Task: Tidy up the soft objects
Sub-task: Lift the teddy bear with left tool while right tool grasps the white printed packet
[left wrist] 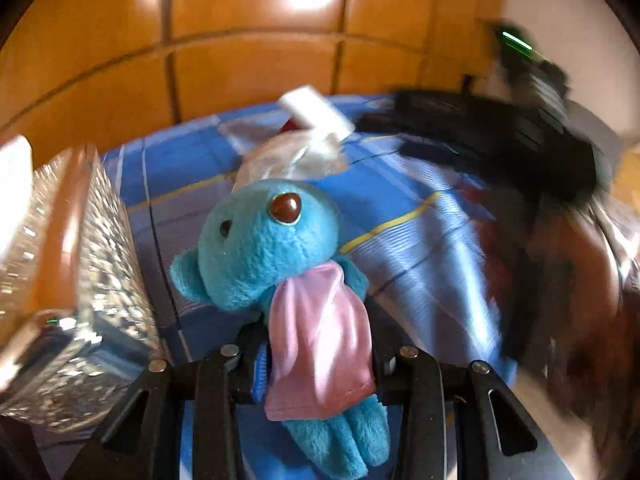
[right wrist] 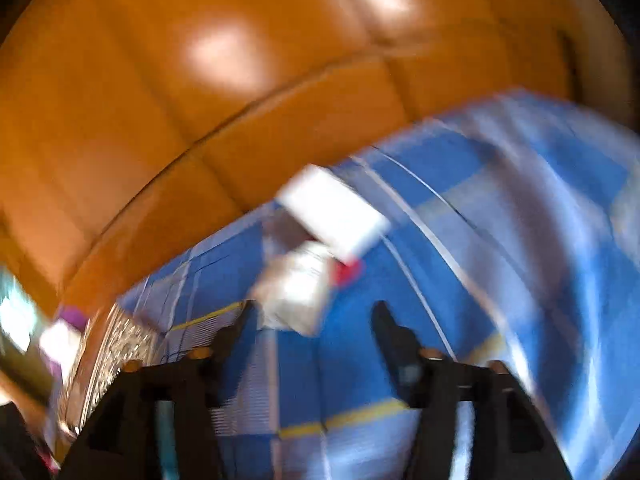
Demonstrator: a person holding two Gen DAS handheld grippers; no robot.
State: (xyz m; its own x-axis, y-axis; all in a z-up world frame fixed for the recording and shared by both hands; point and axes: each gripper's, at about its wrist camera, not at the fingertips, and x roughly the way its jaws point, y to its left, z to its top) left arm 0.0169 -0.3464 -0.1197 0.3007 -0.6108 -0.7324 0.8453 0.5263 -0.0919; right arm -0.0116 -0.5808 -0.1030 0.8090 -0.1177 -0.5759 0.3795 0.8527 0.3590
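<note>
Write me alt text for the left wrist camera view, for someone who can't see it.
The left gripper has its jaws shut on a blue teddy bear wearing a pink cloth, held above a blue plaid bedsheet. A glittery silver box sits at the left, a clear plastic bag lies behind the bear, and the blurred right gripper crosses the upper right.

Left hand-held gripper (left wrist: 316, 360) clamped on something soft; right hand-held gripper (right wrist: 316, 316) open-jawed, empty.
</note>
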